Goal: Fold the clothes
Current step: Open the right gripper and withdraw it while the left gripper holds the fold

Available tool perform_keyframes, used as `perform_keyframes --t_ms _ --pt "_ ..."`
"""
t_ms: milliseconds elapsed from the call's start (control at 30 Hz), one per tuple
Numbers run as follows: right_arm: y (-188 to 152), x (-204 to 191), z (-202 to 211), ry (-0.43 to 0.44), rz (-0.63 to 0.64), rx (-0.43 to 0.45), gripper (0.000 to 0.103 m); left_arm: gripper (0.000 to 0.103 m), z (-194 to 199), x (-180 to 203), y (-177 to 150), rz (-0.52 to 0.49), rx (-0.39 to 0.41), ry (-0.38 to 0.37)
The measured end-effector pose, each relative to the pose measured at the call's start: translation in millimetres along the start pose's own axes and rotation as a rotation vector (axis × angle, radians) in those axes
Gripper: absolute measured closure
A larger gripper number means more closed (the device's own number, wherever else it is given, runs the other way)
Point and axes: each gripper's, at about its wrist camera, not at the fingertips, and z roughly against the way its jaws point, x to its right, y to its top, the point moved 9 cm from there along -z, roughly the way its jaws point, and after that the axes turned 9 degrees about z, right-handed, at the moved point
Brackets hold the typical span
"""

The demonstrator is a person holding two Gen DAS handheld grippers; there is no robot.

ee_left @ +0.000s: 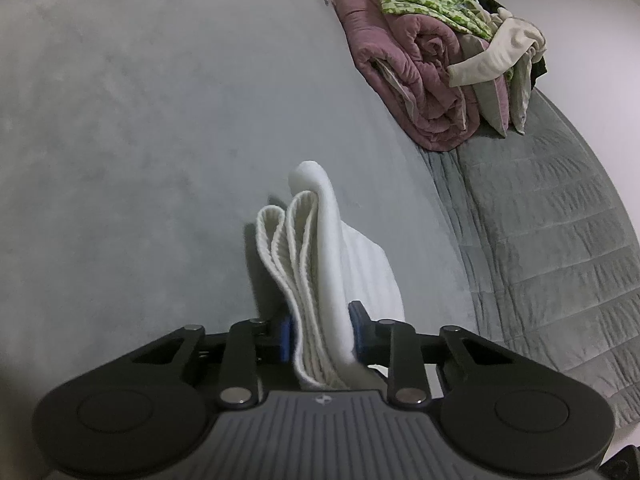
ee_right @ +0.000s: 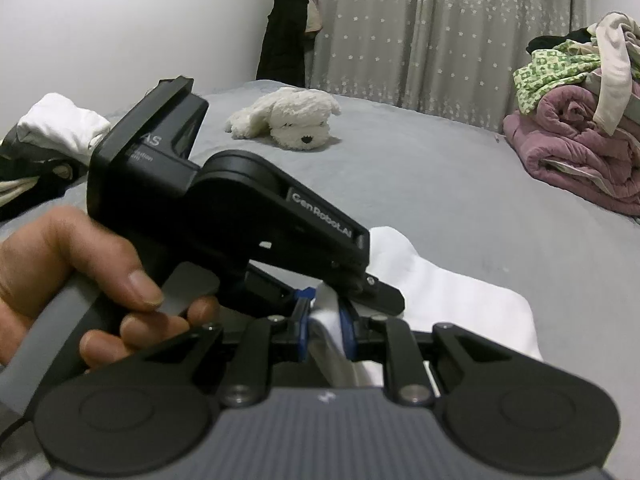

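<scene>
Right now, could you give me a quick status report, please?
Left gripper and right gripper both shut on white garment. Garment bunched in folds above the grey bed. Nothing in the way.

One white cloth (ee_left: 344, 256) sits pinched between the fingers of two grippers, the left gripper (ee_left: 320, 332) and the right gripper (ee_right: 325, 330). Far ahead of the fingers lie one toy dog (ee_right: 288, 118) and one pile of clothes (ee_left: 436, 60).

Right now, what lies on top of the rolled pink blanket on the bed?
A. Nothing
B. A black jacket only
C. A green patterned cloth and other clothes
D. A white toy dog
C: the green patterned cloth and a cream garment are heaped on the pink blanket; the toy dog lies apart.
</scene>
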Motion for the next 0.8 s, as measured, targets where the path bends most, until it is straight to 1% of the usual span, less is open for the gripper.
perform_keyframes --t_ms 133,400,500,533,567,667,700,800 --pt "-1.7 -2.7 -0.9 0.000 0.012 -0.005 0.087 0.082 0.0 0.9 1.0 -0.032 0.011 0.024" --pt "-4.7 -6.1 -1.3 0.002 0.029 -0.009 0.087 0.084 -1.1 8.5 0.2 -0.141 0.032 0.093" --pt "-7.2 -7.3 -3.8 0.010 0.042 -0.023 0.086 0.084 -2.0 6.1 1.1 -0.145 0.026 0.103" --pt "-8.6 -9.0 -4.9 0.015 0.050 -0.030 0.084 0.084 -1.4 4.9 1.4 -0.143 0.022 0.103" --pt "-10.4 -11.3 -6.1 0.025 0.060 -0.038 0.079 0.084 -1.4 4.5 1.9 -0.147 0.018 0.106" --pt "-16.3 -15.3 -9.1 0.032 0.087 -0.057 0.070 0.084 -0.9 6.3 1.5 -0.180 0.017 0.120" --pt "-17.2 -16.7 -8.6 0.044 0.095 -0.062 0.067 0.084 -0.6 7.2 1.1 -0.191 0.018 0.126" --pt "-14.6 -15.2 -1.4 0.107 0.096 -0.064 0.061 0.084 1.0 8.4 1.4 -0.207 0.018 0.133"
